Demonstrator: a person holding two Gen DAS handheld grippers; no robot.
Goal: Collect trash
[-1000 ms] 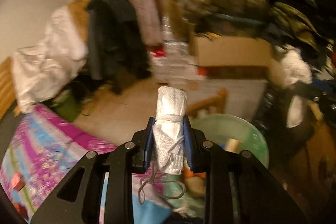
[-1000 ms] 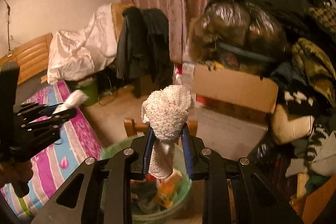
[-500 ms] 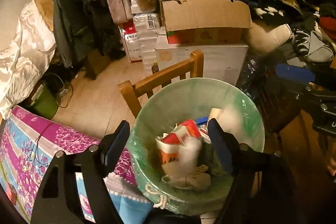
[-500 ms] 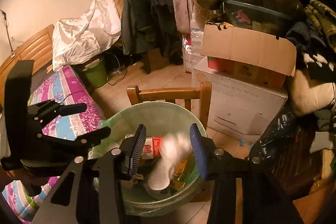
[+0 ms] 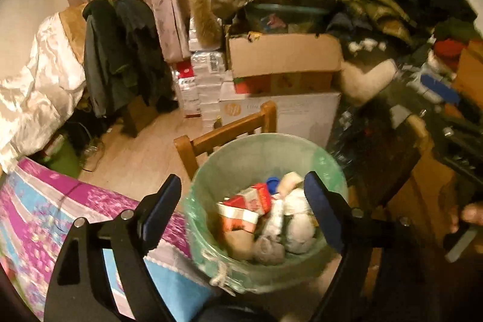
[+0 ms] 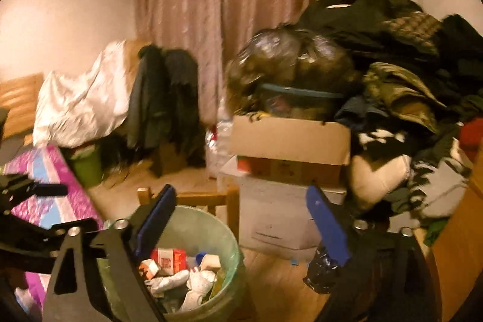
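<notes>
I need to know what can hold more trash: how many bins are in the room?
2. The pale green plastic-lined waste bin stands against the wooden chair, beside the bed. A smaller dark green bin stands farther off, beside the white sheet. Clutter may hide others.

1 green-lined bin (image 5: 329, 162), 2 stacked boxes (image 5: 283, 56), 1 wooden chair (image 5: 223, 132), 2 white wads (image 5: 297, 219) in bin, 1 red-white carton (image 5: 247, 201).

A round bin lined with thin, glossy green plastic (image 5: 329, 168) holds rough white knitted cloth wads (image 5: 297, 219) and red-and-white printed paper cartons (image 5: 250, 201). Behind it stand a smooth varnished wooden chair (image 5: 229, 129) and a matt brown cardboard box (image 5: 283, 55).
</notes>
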